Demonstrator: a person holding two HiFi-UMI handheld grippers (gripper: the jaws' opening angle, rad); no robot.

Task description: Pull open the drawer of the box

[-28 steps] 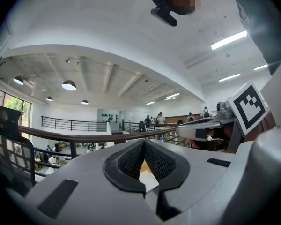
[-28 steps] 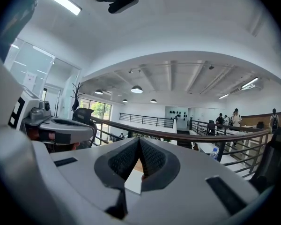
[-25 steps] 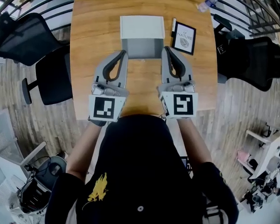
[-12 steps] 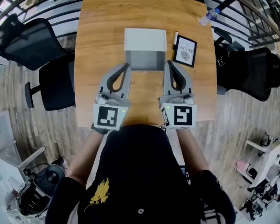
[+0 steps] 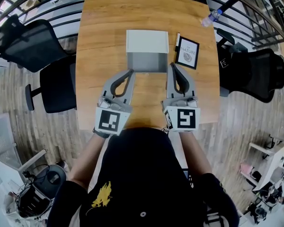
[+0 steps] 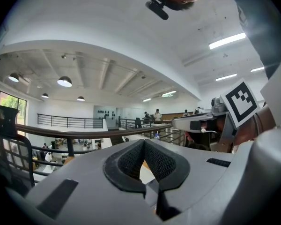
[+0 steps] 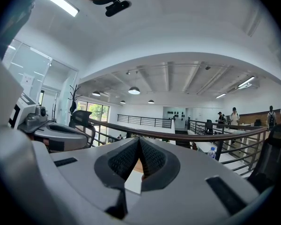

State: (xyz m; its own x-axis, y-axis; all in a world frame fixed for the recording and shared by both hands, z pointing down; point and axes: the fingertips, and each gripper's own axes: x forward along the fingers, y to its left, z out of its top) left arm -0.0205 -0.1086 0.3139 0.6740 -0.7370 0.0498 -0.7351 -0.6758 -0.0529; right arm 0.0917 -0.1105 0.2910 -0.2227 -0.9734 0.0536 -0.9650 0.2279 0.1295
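Since a second ago my left hand-held gripper [image 5: 130,73] has swung its tip slightly inward; the right hand-held gripper [image 5: 172,65] has not moved. Both have jaws pressed together, holding nothing, and they flank the grey drawer [image 5: 146,63], which stands pulled out of the white box [image 5: 147,40] mid-worktop [image 5: 97,37]. The drawer looks light, stiff and smooth; I'd pinch its front wall, since the box may slide along.

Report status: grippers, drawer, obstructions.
Left gripper shut, empty; right gripper shut, empty. Grey drawer of white rectangular box stands pulled out, gripper tips near its front corners. Black-framed card beside box, clear of path.
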